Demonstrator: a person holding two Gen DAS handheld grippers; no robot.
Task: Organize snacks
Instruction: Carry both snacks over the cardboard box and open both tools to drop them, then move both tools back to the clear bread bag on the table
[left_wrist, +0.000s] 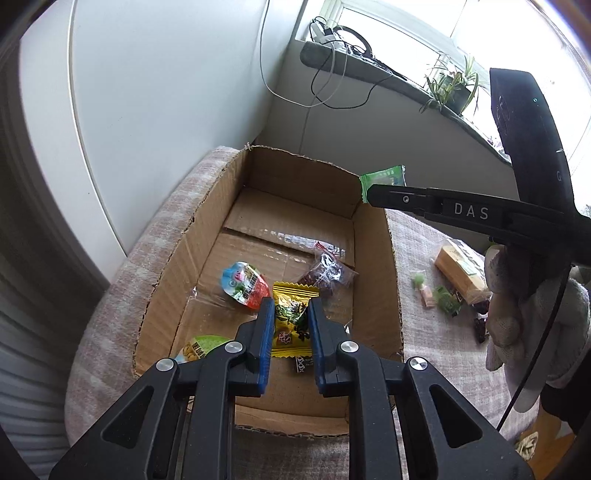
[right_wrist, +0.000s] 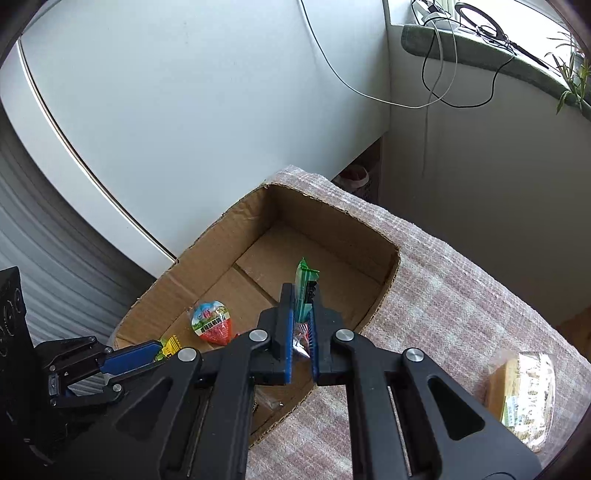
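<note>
Left gripper (left_wrist: 291, 325) nearest in left wrist view: blue pads narrowly apart, closed onto yellow candy packet (left_wrist: 291, 321), which sits pinched between them above the floor of the cardboard box (left_wrist: 376, 266). A dark wrapper edge (left_wrist: 300, 366) pokes out just below the yellow packet. A green-lidded jelly cup (left_wrist: 203, 345) lies in the box's near left corner, partly hidden behind the gripper linkage.

Right gripper (right_wrist: 301, 325) in right wrist view: pads nearly together, clamped on a green snack packet (right_wrist: 304, 286) held edge-on and upright, sticking out past the fingertips. It hangs over the box's right-hand side, above the floor, not touching it. In left wrist view the same green packet (left_wrist: 384, 179) shows at the right gripper's tip, over the box's far right corner.

Farther in the box: strawberry-print jelly cup (left_wrist: 245, 284) lying flat left of the yellow packet, dark red wrapped snack (left_wrist: 327, 273) to the right of it, both on the floor.

Box sits on a pink checked tablecloth (left_wrist: 417, 251). Outside the box, to the right on the cloth: a bagged yellow cake (right_wrist: 521, 391) and a few small green and pink sweets (left_wrist: 436, 293). The gloved right hand (left_wrist: 532, 325) grips the right tool's handle.

Behind: white wall, window ledge (left_wrist: 369, 70) with cables and a potted plant (left_wrist: 452, 86).
</note>
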